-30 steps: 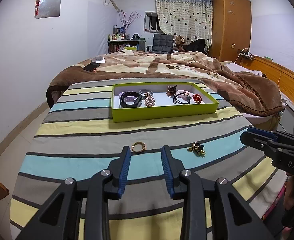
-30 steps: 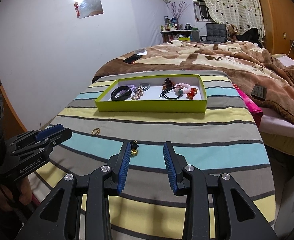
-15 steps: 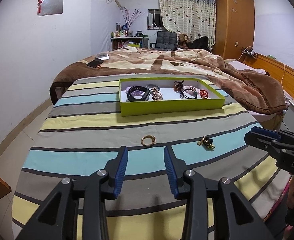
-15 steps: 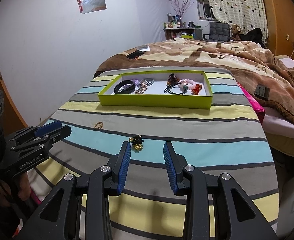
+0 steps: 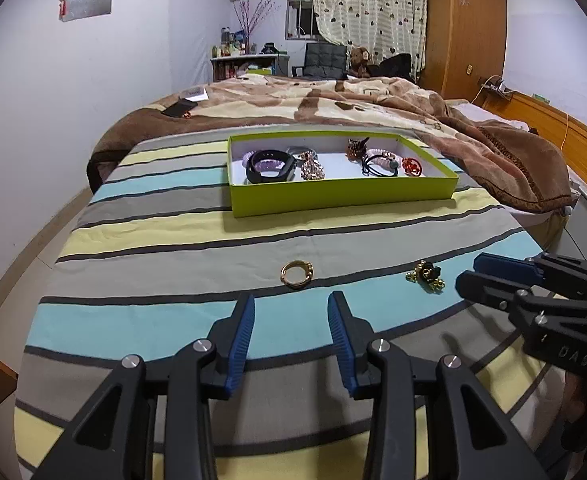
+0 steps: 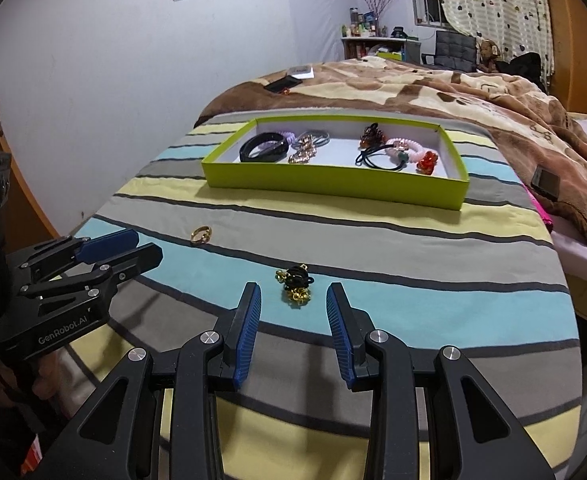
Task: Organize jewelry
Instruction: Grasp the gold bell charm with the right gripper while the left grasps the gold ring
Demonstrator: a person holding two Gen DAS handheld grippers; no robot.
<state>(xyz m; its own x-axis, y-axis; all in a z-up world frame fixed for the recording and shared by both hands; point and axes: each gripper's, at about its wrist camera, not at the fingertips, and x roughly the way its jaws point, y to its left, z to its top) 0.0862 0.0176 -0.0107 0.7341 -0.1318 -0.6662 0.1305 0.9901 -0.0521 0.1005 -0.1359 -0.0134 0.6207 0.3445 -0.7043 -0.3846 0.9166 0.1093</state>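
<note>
A gold ring (image 5: 296, 274) lies on the striped cloth just ahead of my left gripper (image 5: 291, 300), which is open with nothing between its blue pads. A black-and-gold beaded trinket (image 6: 294, 280) lies right at the fingertips of my right gripper (image 6: 293, 292), also open and not touching it. In the left wrist view the trinket (image 5: 425, 274) sits just left of the right gripper (image 5: 469, 270). In the right wrist view the ring (image 6: 201, 235) lies beyond the left gripper (image 6: 147, 244). A green tray (image 5: 341, 196) (image 6: 333, 186) farther back holds bracelets, hair ties and clips.
The striped cloth (image 5: 173, 320) covers the foot of a bed, dropping off at left and right. A brown blanket (image 5: 333, 104) lies behind the tray with a phone (image 5: 179, 108) on it. A dark device (image 6: 545, 182) rests on the blanket at the right.
Both grippers have moved forward and down toward the cloth. The left jaws have spread wider. The ring and the trinket now sit closer to the fingertips.
</note>
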